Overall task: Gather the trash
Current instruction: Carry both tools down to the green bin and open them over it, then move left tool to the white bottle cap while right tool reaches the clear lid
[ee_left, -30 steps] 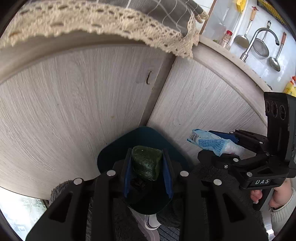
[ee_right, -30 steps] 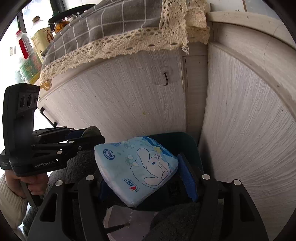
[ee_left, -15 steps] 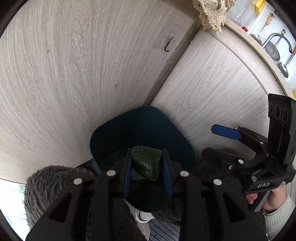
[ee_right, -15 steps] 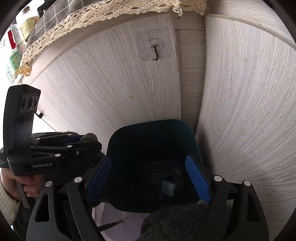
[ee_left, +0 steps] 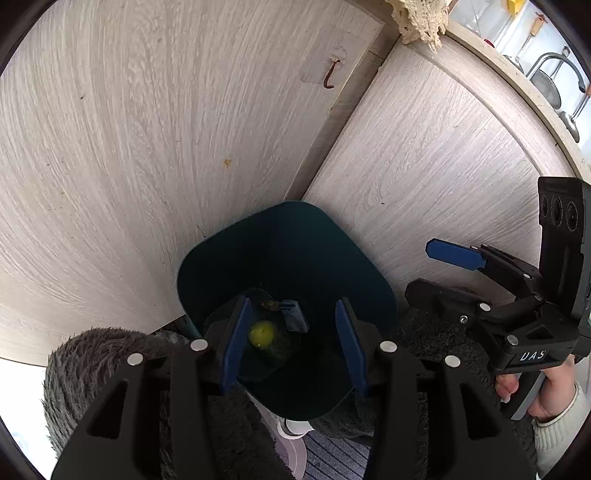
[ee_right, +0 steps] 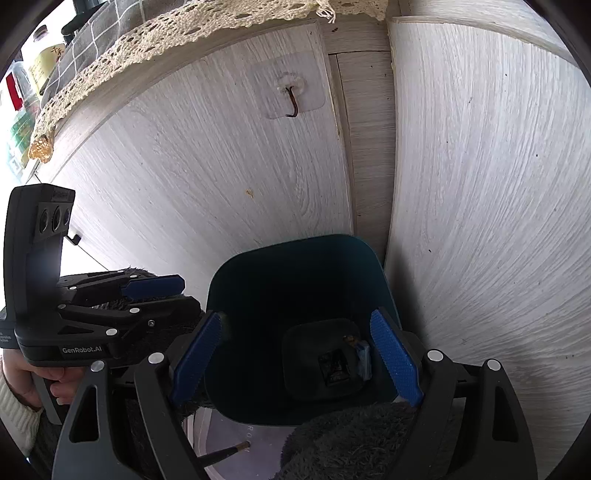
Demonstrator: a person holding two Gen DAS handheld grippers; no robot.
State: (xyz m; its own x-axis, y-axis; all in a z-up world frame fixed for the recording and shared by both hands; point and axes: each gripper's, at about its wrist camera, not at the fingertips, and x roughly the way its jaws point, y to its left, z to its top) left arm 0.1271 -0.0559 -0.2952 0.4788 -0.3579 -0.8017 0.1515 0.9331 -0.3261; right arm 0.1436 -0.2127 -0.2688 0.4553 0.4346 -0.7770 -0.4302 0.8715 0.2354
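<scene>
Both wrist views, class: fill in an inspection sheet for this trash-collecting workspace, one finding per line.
Surface: pale wood-grain cabinet doors meet in a corner; floor barely visible.
Job's things: dark teal bin in that corner; at its bottom a green-yellow lump and a small blue packet.
Clutter: grey fuzzy fabric beside the bin.
Grippers: left gripper over the bin, jaws opening, nothing held; right gripper open, nothing held.
Cables: nothing seen.
Surroundings: adhesive hook, lace-edged cloth, hanging utensils.
</scene>
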